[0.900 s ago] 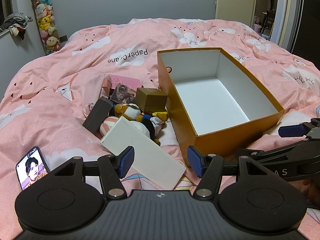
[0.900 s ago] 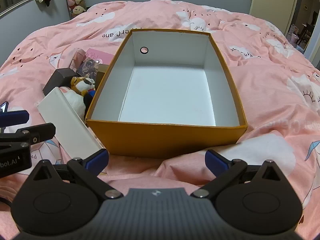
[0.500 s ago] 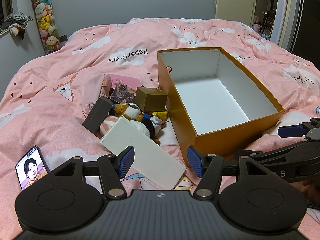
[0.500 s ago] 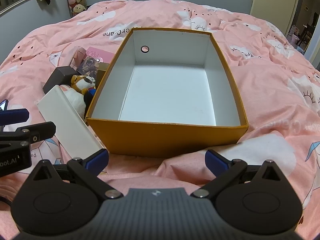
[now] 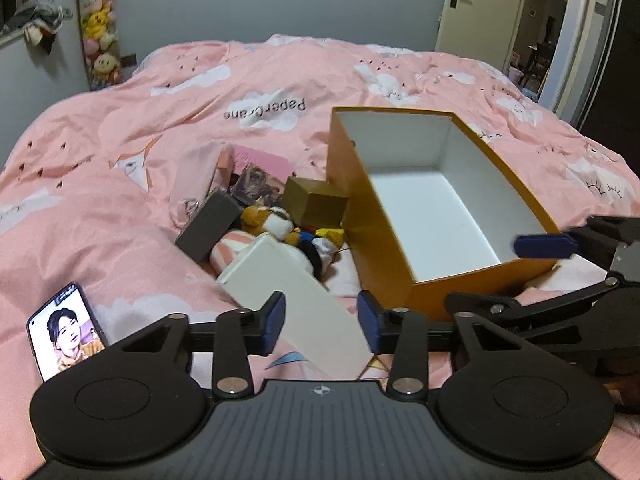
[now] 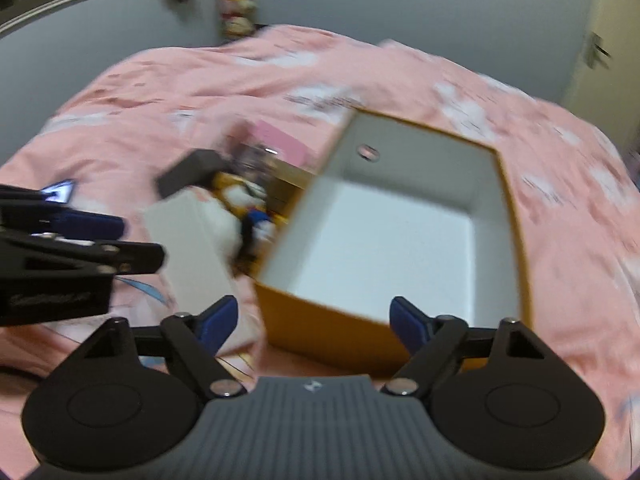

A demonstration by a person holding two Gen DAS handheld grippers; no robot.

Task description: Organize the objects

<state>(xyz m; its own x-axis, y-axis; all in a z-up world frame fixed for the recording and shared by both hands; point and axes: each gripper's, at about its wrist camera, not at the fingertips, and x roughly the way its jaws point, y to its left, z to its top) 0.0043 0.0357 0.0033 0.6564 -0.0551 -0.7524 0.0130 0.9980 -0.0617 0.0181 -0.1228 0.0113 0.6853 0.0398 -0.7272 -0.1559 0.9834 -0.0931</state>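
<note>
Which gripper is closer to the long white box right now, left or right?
Left. The left gripper hovers open right at the long white box; the right gripper faces the orange box beside it.

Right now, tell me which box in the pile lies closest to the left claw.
The long white box, its near end between the left claw tips. The dark grey box and gold box sit farther back.

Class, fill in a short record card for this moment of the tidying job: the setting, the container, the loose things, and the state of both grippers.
setting: bed with a pink duvet
container: orange box, open top, white inside, nothing in it
loose things: pile left of the box: long white box, dark grey box, gold box, plush toys, pink card
phone: screen lit, apart from the pile
left gripper: open, holds nothing
right gripper: open, holds nothing; view blurred
</note>
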